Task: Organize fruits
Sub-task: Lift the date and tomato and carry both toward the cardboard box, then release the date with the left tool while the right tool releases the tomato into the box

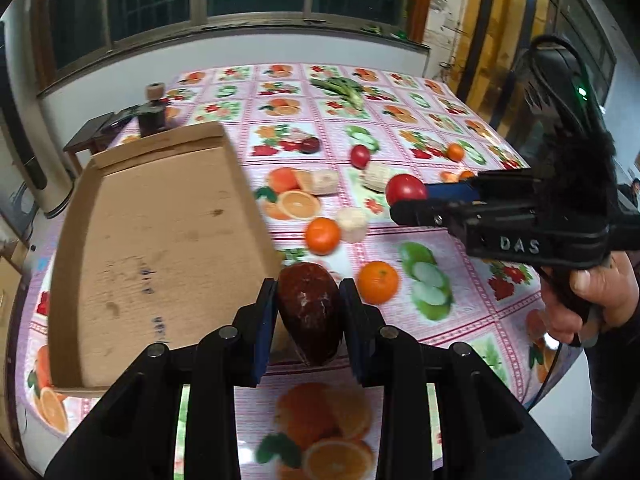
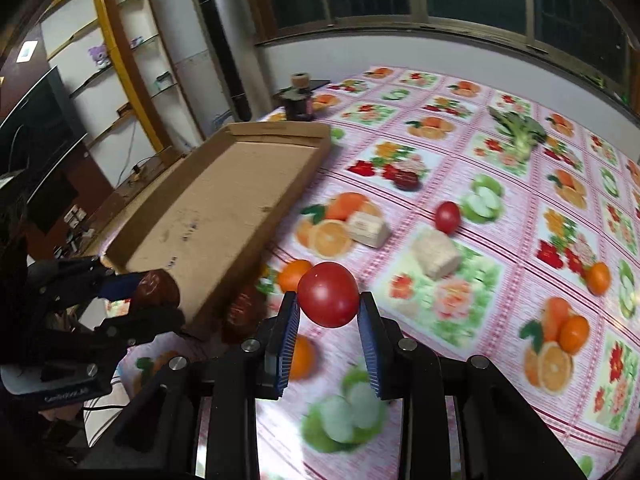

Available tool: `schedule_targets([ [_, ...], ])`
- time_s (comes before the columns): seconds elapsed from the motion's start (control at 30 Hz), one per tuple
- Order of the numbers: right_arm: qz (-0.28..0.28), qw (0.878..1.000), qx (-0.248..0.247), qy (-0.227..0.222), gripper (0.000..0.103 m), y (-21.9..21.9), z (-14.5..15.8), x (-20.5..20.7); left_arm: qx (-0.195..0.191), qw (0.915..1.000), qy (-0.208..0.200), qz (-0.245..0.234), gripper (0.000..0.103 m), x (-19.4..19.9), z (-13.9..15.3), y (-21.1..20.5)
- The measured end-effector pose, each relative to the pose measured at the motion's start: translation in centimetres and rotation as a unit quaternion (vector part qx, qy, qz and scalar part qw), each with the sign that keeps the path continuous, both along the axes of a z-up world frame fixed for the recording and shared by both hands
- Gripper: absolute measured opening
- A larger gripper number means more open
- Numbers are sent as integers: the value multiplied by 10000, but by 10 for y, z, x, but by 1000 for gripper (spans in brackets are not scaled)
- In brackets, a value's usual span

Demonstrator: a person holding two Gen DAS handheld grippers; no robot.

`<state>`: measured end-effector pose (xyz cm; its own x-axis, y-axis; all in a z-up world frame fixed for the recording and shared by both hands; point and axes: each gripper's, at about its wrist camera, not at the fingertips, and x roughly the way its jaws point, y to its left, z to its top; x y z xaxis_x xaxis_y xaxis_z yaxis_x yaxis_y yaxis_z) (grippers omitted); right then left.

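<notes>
My left gripper (image 1: pixel 308 296) is shut on a dark brown-red oval fruit (image 1: pixel 310 312), held above the table beside the near right corner of an empty cardboard tray (image 1: pixel 152 240). My right gripper (image 2: pixel 329 300) is shut on a red tomato (image 2: pixel 328 294), held above the table to the right of the tray (image 2: pixel 216 208). The right gripper (image 1: pixel 408 204) with its tomato (image 1: pixel 405 188) shows at the right of the left wrist view. The left gripper (image 2: pixel 156 300) with its fruit (image 2: pixel 154 286) shows at the left of the right wrist view.
Loose on the fruit-print tablecloth (image 1: pixel 460 320) are two oranges (image 1: pixel 378 282), a smaller red tomato (image 1: pixel 360 155), pale blocks (image 2: pixel 436 256), a dark red fruit (image 1: pixel 310 145), a small orange (image 1: pixel 455 151) and green vegetables (image 1: pixel 340 88). A dark jar (image 1: pixel 152 118) stands behind the tray.
</notes>
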<state>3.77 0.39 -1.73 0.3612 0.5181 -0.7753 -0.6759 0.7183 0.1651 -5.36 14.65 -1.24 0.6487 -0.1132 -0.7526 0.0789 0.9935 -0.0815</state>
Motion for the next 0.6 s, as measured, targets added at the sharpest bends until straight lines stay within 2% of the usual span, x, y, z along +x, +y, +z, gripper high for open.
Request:
schedule_targets([
  [0.6,880,9958,215,111,30,93,2,-20,11,9959,100,900,29,1,-10,83],
])
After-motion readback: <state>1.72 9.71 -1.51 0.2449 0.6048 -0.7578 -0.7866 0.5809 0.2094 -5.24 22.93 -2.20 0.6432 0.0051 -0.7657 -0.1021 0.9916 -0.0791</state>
